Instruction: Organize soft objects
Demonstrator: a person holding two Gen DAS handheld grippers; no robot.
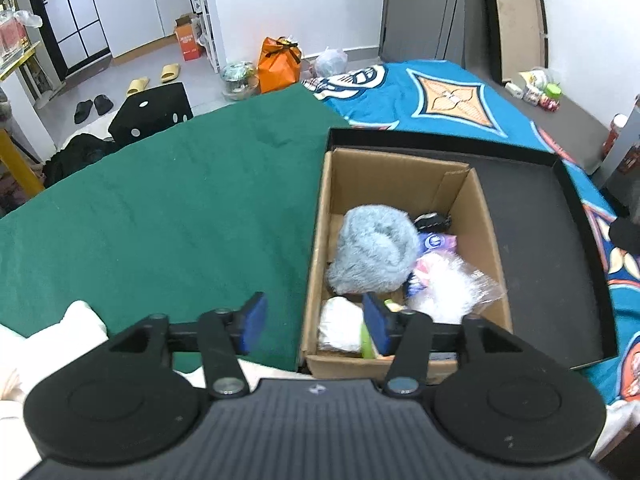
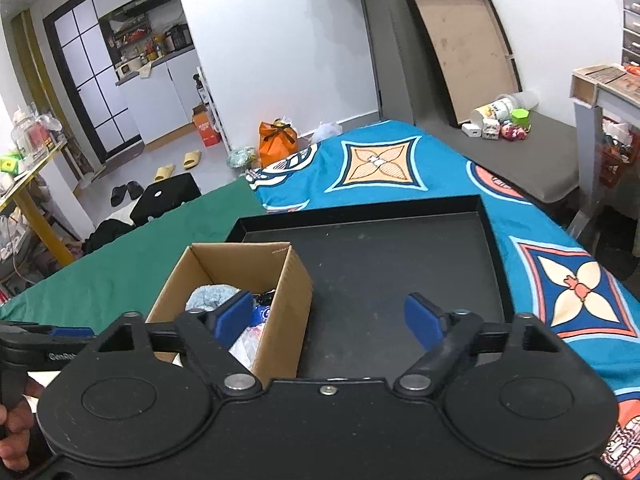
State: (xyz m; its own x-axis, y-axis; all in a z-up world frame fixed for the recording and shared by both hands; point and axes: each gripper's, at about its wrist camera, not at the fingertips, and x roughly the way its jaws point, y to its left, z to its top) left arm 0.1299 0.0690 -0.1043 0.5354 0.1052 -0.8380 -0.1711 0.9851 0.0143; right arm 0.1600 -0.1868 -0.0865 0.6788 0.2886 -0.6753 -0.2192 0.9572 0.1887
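The left gripper (image 1: 314,322) hangs with its jaws spread about halfway and nothing between the blue pads (image 1: 253,322). It points steeply down over the near left wall of the cardboard box (image 1: 316,256): the left pad sits over the green cloth (image 1: 160,208), the right pad over the inside of the box. Ahead of the right pad, inside the box, lies a fluffy pale-blue soft item (image 1: 374,254), with a crinkly clear plastic packet (image 1: 452,284) to its right and a white wrapped bundle (image 1: 340,324) just beside the right pad. None of these touches the pads.

The right gripper (image 2: 330,320) has its jaws spread wide and empty. It tilts down, less steeply, over the black tray (image 2: 400,264) in which the box (image 2: 280,312) stands. Its left pad (image 2: 232,316) overlaps the open top of the box in this view, and whether it touches the contents cannot be told; its right pad is over bare tray floor. The fluffy blue item (image 2: 212,296) shows just beyond the left pad.

At the lower left of the right wrist view, a hand (image 2: 12,432) grips the handle of the left gripper (image 2: 44,344), which lies just to the left of the right one. The tray rests on a blue patterned blanket (image 2: 400,160) beside the green cloth (image 2: 100,280).
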